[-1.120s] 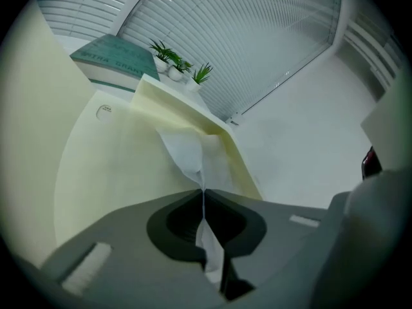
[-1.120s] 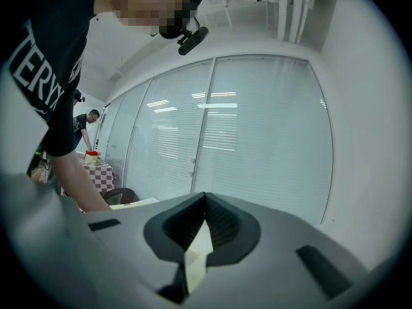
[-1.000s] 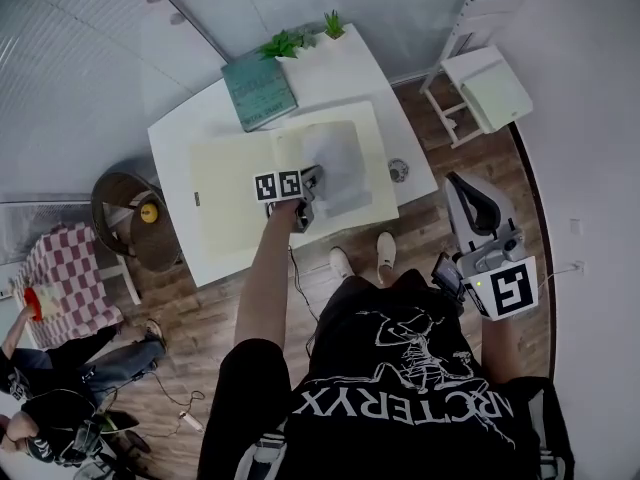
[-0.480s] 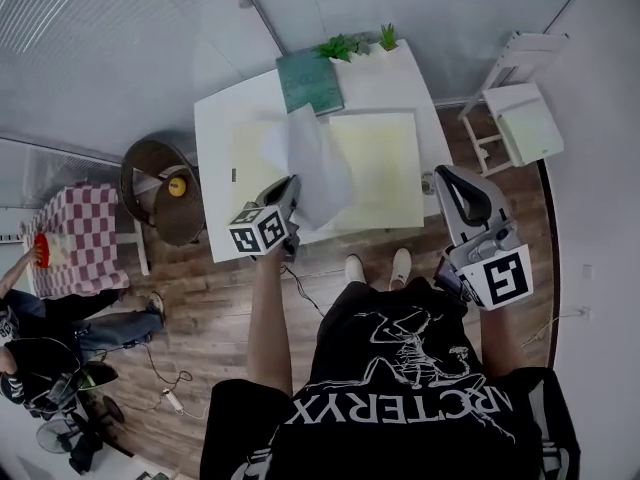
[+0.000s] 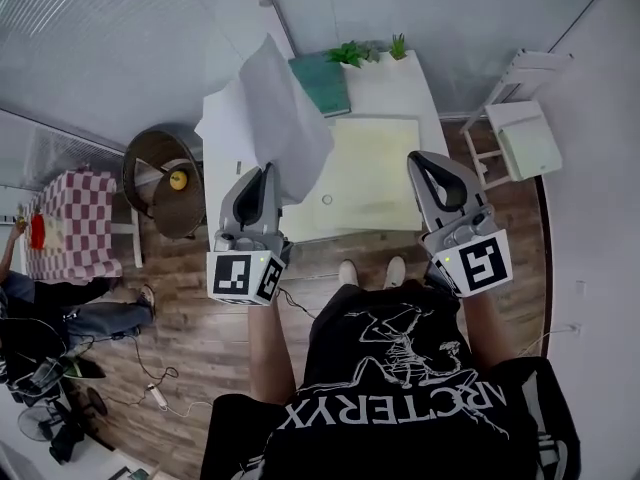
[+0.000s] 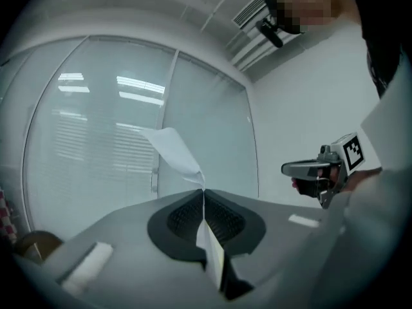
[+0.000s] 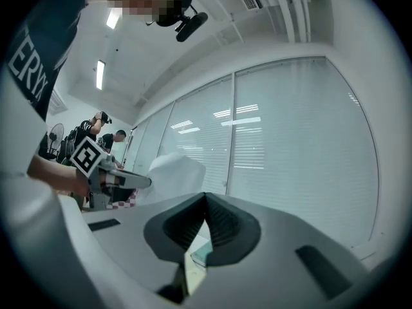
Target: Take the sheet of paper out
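A white sheet of paper (image 5: 272, 118) hangs in the air over the table's left part, curling upward. My left gripper (image 5: 263, 175) is shut on its lower edge; in the left gripper view the sheet (image 6: 172, 148) rises from the closed jaws. The pale yellow folder (image 5: 378, 168) lies flat on the white table (image 5: 225, 193), apart from the sheet. My right gripper (image 5: 422, 164) hovers at the folder's right edge, shut with nothing in it. The right gripper view shows the left gripper (image 7: 114, 179) and the sheet (image 7: 178, 170) at its left.
A green book (image 5: 322, 82) and small potted plants (image 5: 372, 50) sit at the table's far edge. A round wicker seat (image 5: 163, 180) stands left of the table, a white chair (image 5: 525, 133) to the right. A checked table (image 5: 55, 240) and people are at far left.
The left gripper pulled the sheet out of the folder, then lifted it up and to the left. The folder now lies closed and flat. The right gripper came forward beside it.
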Demonstrator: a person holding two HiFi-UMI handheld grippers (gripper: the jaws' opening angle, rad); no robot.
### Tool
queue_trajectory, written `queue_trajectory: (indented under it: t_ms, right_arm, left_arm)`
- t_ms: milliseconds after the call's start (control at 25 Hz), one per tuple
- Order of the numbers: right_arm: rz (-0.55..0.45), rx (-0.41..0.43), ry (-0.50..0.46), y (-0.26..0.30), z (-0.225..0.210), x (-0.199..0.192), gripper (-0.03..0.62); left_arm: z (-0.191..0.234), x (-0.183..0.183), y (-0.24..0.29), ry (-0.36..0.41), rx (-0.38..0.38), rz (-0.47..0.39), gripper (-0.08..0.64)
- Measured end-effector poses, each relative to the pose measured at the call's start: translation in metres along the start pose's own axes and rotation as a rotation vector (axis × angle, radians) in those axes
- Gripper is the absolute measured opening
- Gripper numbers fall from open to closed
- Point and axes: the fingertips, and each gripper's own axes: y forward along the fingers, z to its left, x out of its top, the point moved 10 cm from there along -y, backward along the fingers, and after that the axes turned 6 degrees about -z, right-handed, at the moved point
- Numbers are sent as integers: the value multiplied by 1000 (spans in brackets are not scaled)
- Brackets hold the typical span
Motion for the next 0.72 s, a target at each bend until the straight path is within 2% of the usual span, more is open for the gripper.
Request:
queue_trajectory:
  t_ms: [160, 360, 720]
  right_arm:
    - [-5, -7, 8, 6, 1, 6, 11]
    - [-14, -13, 0, 7, 4, 11, 11]
    - [-25, -11, -12, 4, 4, 14, 11]
  left_arm:
    - [-20, 37, -4, 109, 7, -121, 12]
    - [-33, 47, -2, 170, 10, -163, 12]
    - [-38, 42, 4, 154, -7, -149, 12]
